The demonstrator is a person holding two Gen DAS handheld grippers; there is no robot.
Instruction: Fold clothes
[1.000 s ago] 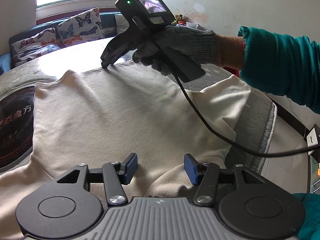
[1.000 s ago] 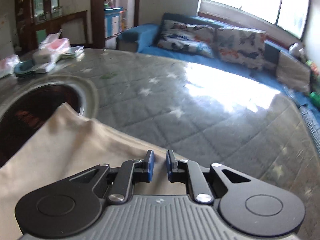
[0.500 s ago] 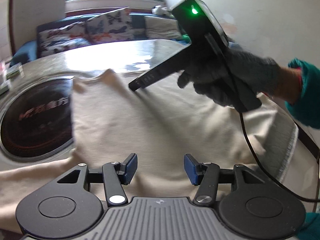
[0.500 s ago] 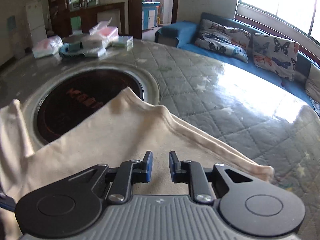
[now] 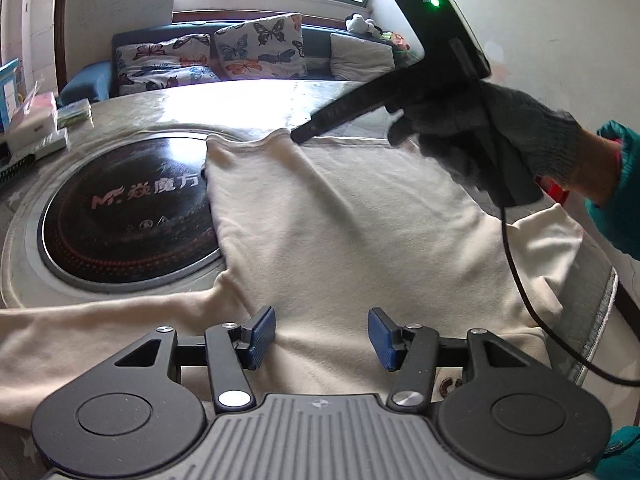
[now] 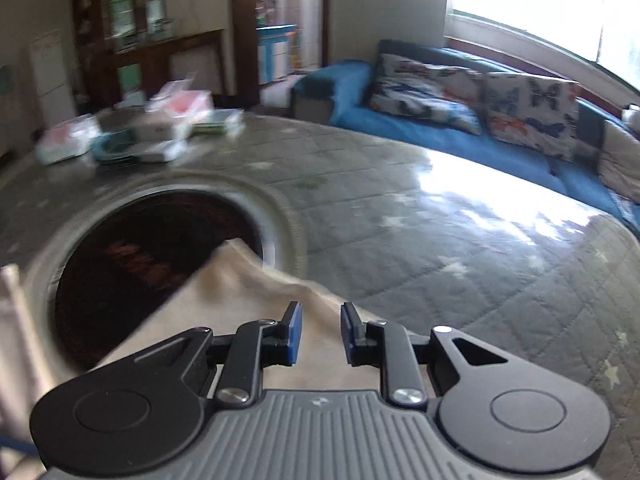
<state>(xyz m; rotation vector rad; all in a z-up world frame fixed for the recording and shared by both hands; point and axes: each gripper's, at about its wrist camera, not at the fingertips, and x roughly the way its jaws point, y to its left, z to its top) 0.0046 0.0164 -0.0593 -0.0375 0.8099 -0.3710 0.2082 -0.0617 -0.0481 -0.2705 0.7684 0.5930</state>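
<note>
A cream sweatshirt (image 5: pixel 360 232) was spread flat on the grey star-quilted tablecloth (image 6: pixel 460 248) of a round table, its near sleeve (image 5: pixel 80 336) stretched out to the left. One far corner of the garment (image 6: pixel 236 264) was laid over the edge of the dark round hotplate (image 5: pixel 128 216) set into the table's middle.

The left gripper (image 5: pixel 322 338) was held low over the near part of the sweatshirt, its blue-padded fingers (image 5: pixel 262 332) set wide apart with nothing between them. The right gripper (image 6: pixel 320 334), held in a grey-gloved hand (image 5: pixel 492 140), was tipped down at the garment's far edge; its fingers were parted by a narrower gap, with only cloth seen beyond them and nothing pinched. Whether the tips were touching the fabric could not be told.

Boxes and packets (image 6: pixel 160 128) were piled at the table's far side. A blue sofa (image 6: pixel 400 120) with butterfly-print cushions (image 5: pixel 260 48) was placed under the window.
</note>
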